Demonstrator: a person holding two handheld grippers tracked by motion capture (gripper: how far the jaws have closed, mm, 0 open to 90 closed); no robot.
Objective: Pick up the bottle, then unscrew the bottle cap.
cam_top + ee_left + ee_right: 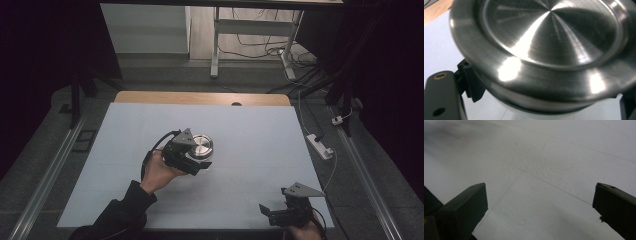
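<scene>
Desk, near edge, right-hand corner: right gripper (270, 214), carried in a hand at the very edge, jaws spread wide and holding nothing; in the right gripper view its two black jaws stand far apart over the bare pale mat (536, 177), with faint seam lines crossing between them. Grey three-cornered plate on top, cable trailing off towards the desk's right edge. Desk, near edge, left of middle: a dark sleeve (120, 212) coming in from the near edge, the hand (159, 172) above it wrapped round the left gripper (202, 162). Desk, about the middle, slightly left of centre: round metal container (201, 146) with a brushed steel lid, standing upright as far as the high view shows, well apart from all four edges. The left gripper is closed on it; in the left gripper view the lid (549, 32) lies close in front with a wide flat rim and a shallow dished centre, and one ribbed black pad (472, 83) presses against the side just below the rim, the other jaw being barely visible at the right margin. Desk, far edge: a strip of bare wood (200, 98) beyond the mat, with a small dark hole (236, 104) near its middle.
</scene>
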